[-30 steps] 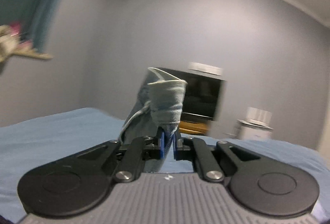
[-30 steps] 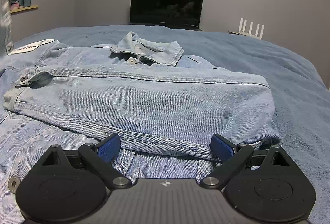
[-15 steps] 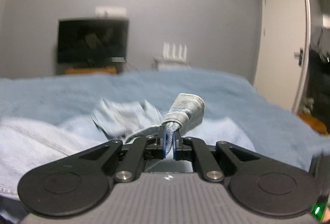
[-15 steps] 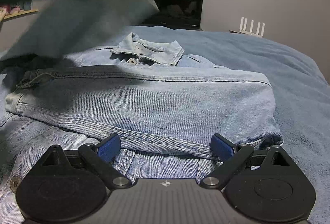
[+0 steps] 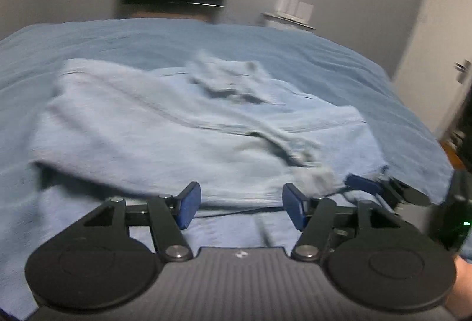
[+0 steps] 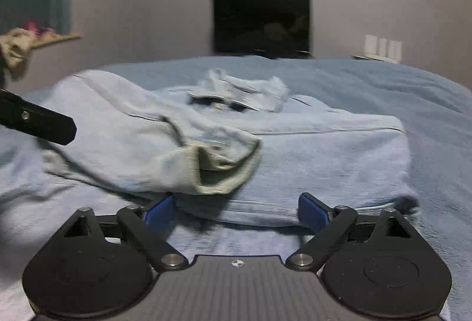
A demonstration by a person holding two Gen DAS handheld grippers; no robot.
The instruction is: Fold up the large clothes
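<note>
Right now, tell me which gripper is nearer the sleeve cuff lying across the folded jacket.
Right. The right gripper sits open just below the cuff; the left gripper, also open, is off to the cuff's left.

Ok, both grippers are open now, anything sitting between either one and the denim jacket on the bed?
Nothing visible. The left gripper and right gripper both hover open right at the near edge of the denim jacket, which lies on the blue bedspread. The left-side sleeve cuff lies across the jacket's front, part of the garment itself.

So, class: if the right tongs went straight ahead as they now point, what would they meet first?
Probably the folded denim jacket on the bed: its near edge lies just ahead of the open right tongs, though depth is blurred.
</note>
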